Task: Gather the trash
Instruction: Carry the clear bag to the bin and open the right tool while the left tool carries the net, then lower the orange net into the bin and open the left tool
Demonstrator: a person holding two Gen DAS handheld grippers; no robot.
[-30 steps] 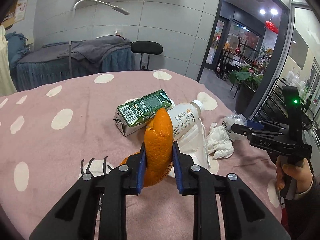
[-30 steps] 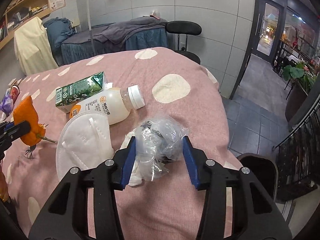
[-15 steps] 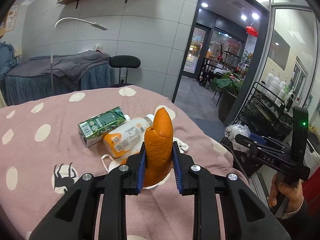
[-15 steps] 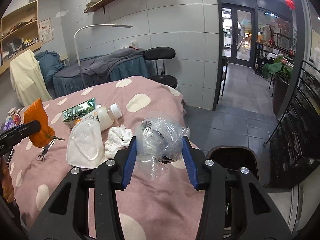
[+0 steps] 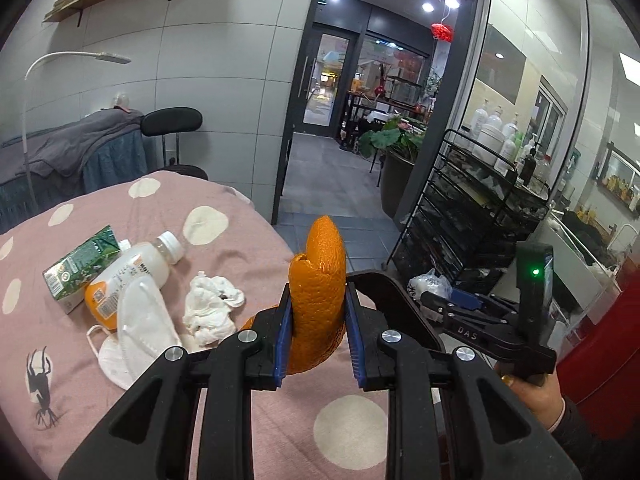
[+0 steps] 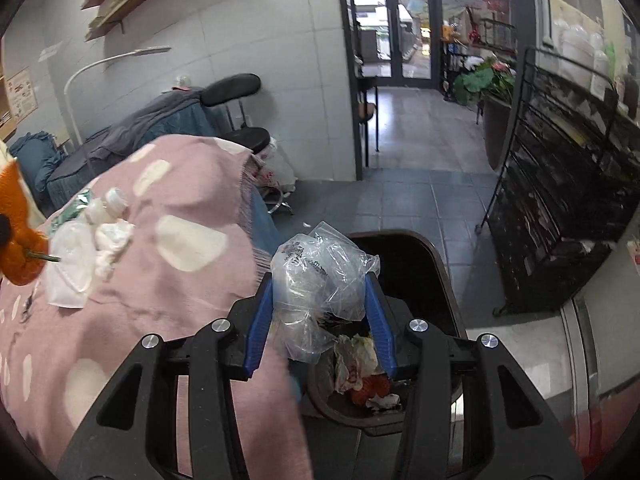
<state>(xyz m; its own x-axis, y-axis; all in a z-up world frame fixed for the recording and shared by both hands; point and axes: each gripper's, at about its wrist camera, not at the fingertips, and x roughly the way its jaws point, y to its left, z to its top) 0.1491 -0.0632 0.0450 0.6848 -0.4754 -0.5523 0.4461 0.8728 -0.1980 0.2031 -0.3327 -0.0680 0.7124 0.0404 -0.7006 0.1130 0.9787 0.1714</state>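
Observation:
My left gripper (image 5: 318, 312) is shut on a curled orange peel (image 5: 318, 280) and holds it above the pink dotted bed cover (image 5: 248, 420), near its right edge. My right gripper (image 6: 320, 300) is shut on a crumpled clear plastic bag (image 6: 316, 276) and holds it over the dark trash bin (image 6: 436, 264) beside the bed; paper scraps lie in the bin. The right gripper with the bag (image 5: 430, 286) also shows in the left wrist view. On the cover lie a green carton (image 5: 76, 268), a white bottle (image 5: 132, 276), a white face mask (image 5: 140, 328) and a wadded tissue (image 5: 210, 308).
A black wire rack (image 5: 472, 224) with bottles stands right of the bin. A black stool (image 6: 248, 136) and a massage bed with grey blanket (image 5: 76, 148) stand behind. Grey tiled floor (image 6: 420, 208) leads to a glass door.
Both grippers have swung right, off the trash pile. The right gripper has carried the plastic bag from above the bed to over the bin. The left still holds the peel.

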